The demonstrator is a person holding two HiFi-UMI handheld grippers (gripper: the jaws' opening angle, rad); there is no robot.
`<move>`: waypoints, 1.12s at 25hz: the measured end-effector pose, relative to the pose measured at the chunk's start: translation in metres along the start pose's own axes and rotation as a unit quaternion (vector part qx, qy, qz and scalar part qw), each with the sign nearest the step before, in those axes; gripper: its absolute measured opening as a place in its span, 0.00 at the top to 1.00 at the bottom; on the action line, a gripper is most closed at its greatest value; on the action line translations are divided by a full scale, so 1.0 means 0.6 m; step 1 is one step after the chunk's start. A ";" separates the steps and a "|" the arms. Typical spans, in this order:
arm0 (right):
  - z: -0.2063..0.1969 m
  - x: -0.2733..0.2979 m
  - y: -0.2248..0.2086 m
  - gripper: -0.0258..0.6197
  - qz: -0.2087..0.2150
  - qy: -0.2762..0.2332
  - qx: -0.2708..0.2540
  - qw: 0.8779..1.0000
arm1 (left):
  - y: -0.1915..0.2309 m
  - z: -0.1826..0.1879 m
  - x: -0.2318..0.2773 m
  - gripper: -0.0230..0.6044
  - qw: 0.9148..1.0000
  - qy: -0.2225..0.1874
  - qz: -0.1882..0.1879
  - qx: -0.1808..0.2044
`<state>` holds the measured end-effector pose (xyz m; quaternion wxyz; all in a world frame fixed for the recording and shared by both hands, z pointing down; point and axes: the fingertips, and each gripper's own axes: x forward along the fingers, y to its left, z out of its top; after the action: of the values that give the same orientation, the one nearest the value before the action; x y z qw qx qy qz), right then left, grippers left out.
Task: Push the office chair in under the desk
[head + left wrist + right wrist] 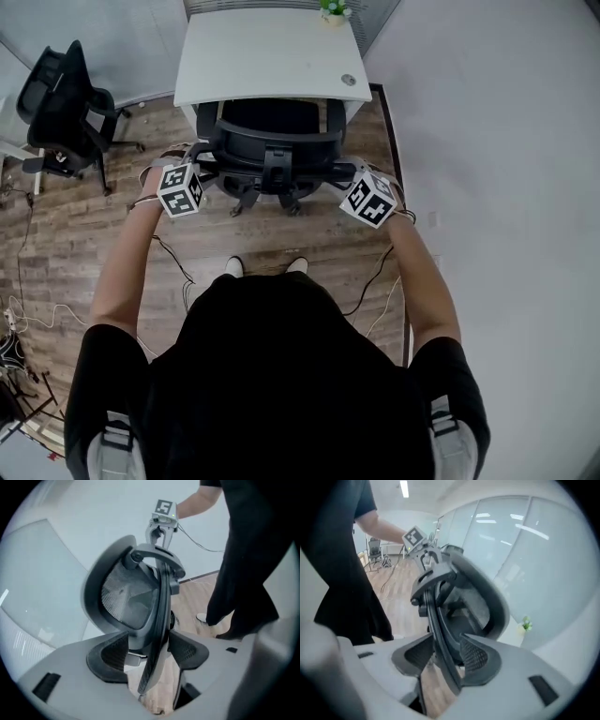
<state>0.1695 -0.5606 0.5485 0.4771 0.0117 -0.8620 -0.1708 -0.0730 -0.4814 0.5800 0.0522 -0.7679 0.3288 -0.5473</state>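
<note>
The black mesh office chair [272, 141] stands with its seat tucked under the white desk [267, 56], its backrest toward me. My left gripper [202, 157] is at the left end of the backrest's top, my right gripper [342, 171] at the right end. In the left gripper view the backrest's rim [157, 634] runs between the jaws of the left gripper [149, 656], with a gap to the left pad; the jaws stand open. In the right gripper view the rim [440, 639] likewise passes between the spread jaws of the right gripper [440, 656], which are open.
A second black office chair [61, 108] stands at the far left. A small potted plant [333, 9] sits on the desk's far edge. Cables [178, 272] trail over the wooden floor beside my shoes [234, 266]. A white wall [487, 141] runs along the right.
</note>
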 end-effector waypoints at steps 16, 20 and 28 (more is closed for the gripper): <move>0.250 -0.209 0.009 0.81 -0.099 -0.415 0.199 0.882 | 0.030 0.257 -0.238 0.85 0.865 -0.379 0.116 -0.307; 0.267 -0.245 0.010 0.90 -0.106 -0.448 0.217 0.861 | 0.027 0.283 -0.263 0.96 0.837 -0.416 0.124 -0.333; 0.278 -0.271 0.014 0.96 -0.114 -0.460 0.221 0.852 | 0.034 0.323 -0.296 0.97 0.823 -0.451 0.127 -0.322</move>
<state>0.1216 -0.4759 0.3366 -0.0115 0.1357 -0.9906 -0.0147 0.0546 -0.4518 0.3509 0.0135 -0.8538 0.5204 0.0080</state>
